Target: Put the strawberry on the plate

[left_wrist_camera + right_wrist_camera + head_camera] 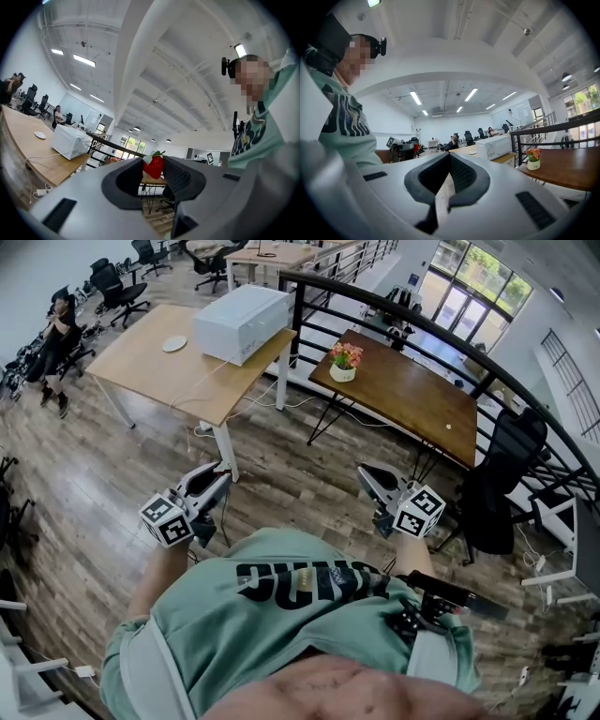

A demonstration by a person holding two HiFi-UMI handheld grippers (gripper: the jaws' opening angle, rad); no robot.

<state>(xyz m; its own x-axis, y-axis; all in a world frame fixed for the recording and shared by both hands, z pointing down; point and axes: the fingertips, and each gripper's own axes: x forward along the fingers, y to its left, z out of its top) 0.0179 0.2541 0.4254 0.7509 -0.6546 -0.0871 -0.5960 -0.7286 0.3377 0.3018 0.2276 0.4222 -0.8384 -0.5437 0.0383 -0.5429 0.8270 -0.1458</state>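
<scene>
Left gripper [217, 482] is up at waist height on the left of the head view, pointing out level over the wood-plank floor [281, 474], but from up here you can't make out what it carries. Switch to the left gripper view and there it is: the small red strawberry with its green leafy cap [153, 165], pinched right at the tips of the dark ribbed fingers [180, 176], held in the air and well apart from any desk. Over on the right, the right gripper [367, 474] points out level too, and the right gripper view shows its fingers [464, 176] brought together at the tips with nothing between them. The small round white plate [174, 344] sits far off to the left on the light wooden desk [141, 381], just beside a big white box-shaped appliance [239, 322] on that desk's right end. Only the head view lays out the room: a curved black metal railing [394, 296] runs behind a dark brown wooden desk [412, 399] at far right, which carries a little white pot of pink and orange flowers [344, 360]. Both gripper views catch the white box, and the left one finds the plate low at its left edge.
</scene>
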